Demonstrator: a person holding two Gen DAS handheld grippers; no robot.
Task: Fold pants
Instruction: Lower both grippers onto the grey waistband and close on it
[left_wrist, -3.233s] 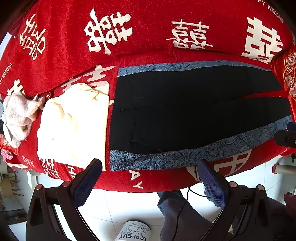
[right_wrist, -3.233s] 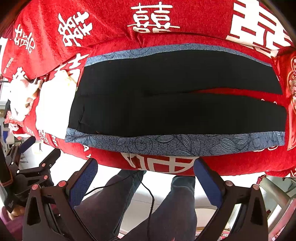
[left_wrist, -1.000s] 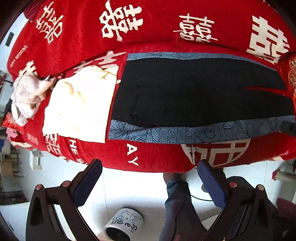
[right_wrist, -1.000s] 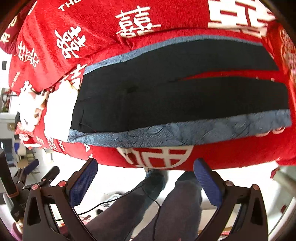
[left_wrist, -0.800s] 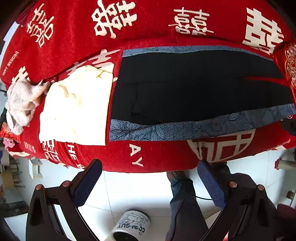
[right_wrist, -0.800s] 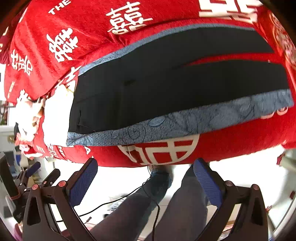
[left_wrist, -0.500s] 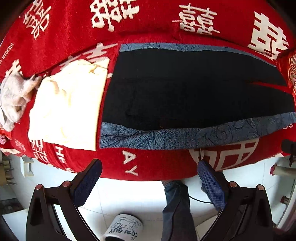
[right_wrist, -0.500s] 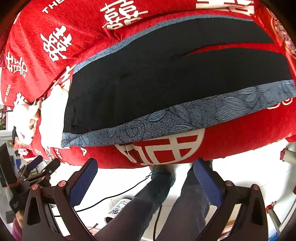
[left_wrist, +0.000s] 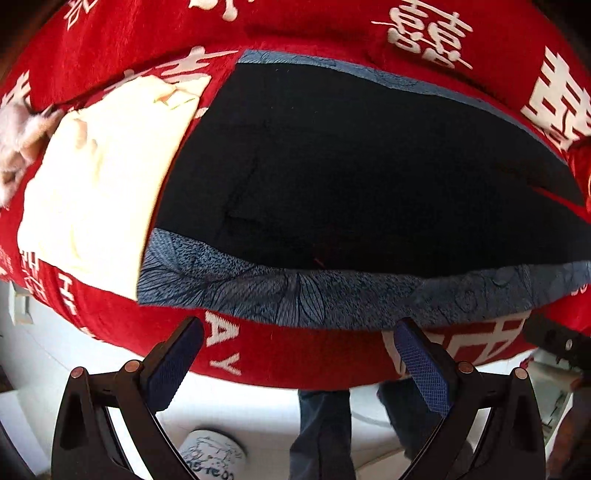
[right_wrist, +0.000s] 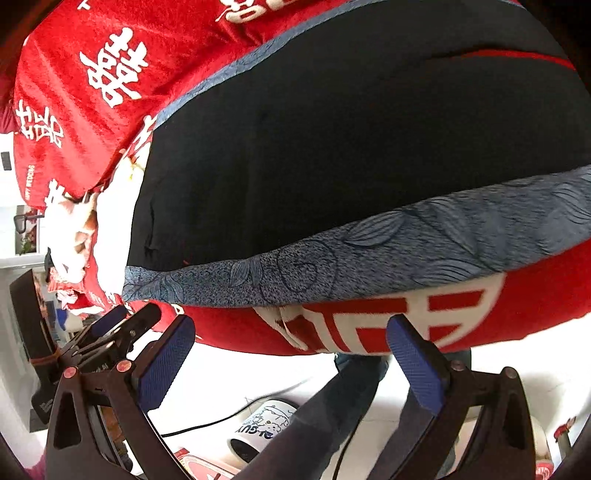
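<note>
Pants (left_wrist: 369, 177) flat on red cover (left_wrist: 295, 350), leg ends cut off; left gripper (left_wrist: 299, 354) and right gripper (right_wrist: 288, 350) fingers apart.

Red plush cover (left_wrist: 332, 29) printed with white double-happiness characters, draped over what looks like a sofa or bed and filling the view from 9 through 12 to 3 o'clock. White tiled floor (left_wrist: 236, 413) at 6 o'clock, brightly lit, with a white cartoon-printed mug (right_wrist: 258, 424) lying on its side and a thin dark cable (right_wrist: 221, 419) trailing beside it. Blurred clutter and white furniture (right_wrist: 22, 236) at 9 o'clock of the right wrist view, too indistinct to identify.
</note>
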